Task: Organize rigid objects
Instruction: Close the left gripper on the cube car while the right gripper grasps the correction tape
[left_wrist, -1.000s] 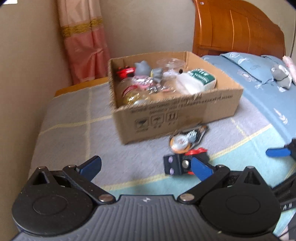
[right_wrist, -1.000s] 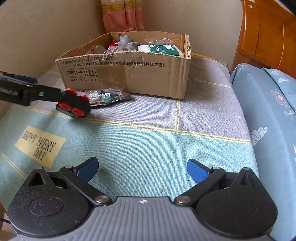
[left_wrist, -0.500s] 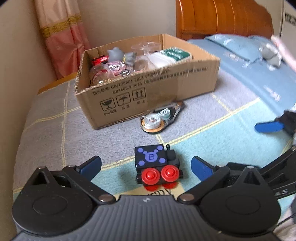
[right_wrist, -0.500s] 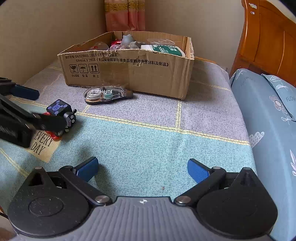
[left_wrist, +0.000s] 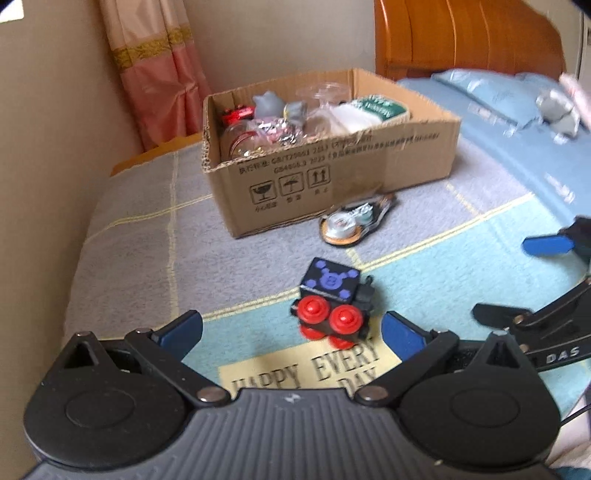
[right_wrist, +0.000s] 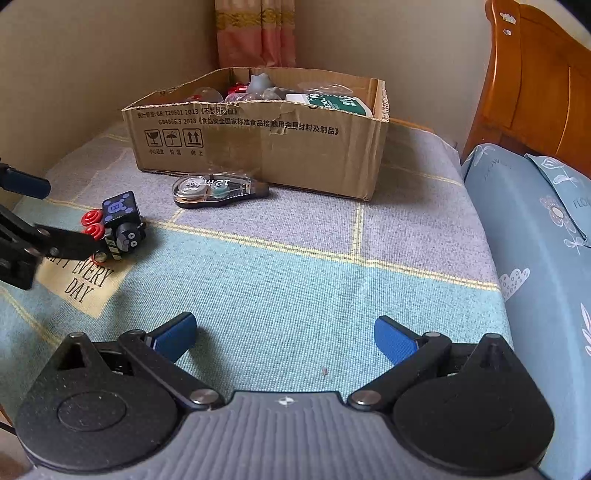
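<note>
Sitting on the blanket now, the small black toy train with red wheels (left_wrist: 334, 308) has been let go. Both the left claw (left_wrist: 291, 332) and the right claw (right_wrist: 285, 334) are spread wide and hold nothing. It must still be put in the brown cardboard box (left_wrist: 369, 177)

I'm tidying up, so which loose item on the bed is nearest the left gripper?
The black toy train with red wheels, just ahead of the left gripper; the correction tape dispenser lies farther off, beside the cardboard box.

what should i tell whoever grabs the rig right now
Left tongs: open, empty, just short of the toy train.
Right tongs: open, empty, over bare blanket.
Toy train and correction tape lie on the blanket in front of the cardboard box.
Done: several items already in the box.
Left: box the train, then the tape.
</note>
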